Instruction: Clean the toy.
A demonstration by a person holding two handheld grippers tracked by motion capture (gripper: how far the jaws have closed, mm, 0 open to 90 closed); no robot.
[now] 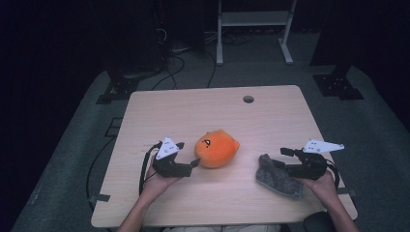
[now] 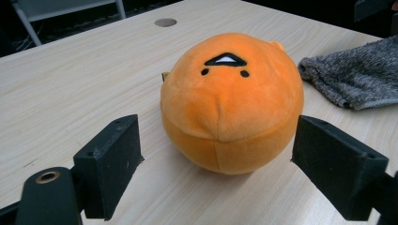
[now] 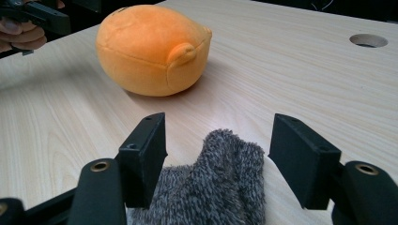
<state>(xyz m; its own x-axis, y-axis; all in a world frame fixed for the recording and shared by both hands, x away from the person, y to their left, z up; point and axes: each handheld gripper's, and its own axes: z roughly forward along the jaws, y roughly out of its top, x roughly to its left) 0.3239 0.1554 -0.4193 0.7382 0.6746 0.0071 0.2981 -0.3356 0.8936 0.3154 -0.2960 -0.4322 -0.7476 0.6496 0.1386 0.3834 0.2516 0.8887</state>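
A round orange plush toy (image 1: 216, 148) with a small black face lies near the middle of the wooden table (image 1: 193, 111). My left gripper (image 1: 195, 162) rests on the table just left of it. In the left gripper view the plush (image 2: 230, 98) sits ahead between the jaws of my left gripper (image 2: 220, 129), which stands open with gaps on both sides. A grey knitted cloth (image 1: 278, 180) lies at the right front. My right gripper (image 3: 220, 126) is open, and the cloth (image 3: 225, 178) lies between its jaws with a gap at the right one.
A round cable hole (image 1: 248, 99) is cut into the table's far side. Beyond the table stand a white metal frame (image 1: 254, 19) and cables on a dark floor. The plush (image 3: 150, 49) and the other hand's gripper (image 3: 37, 16) appear farther off in the right gripper view.
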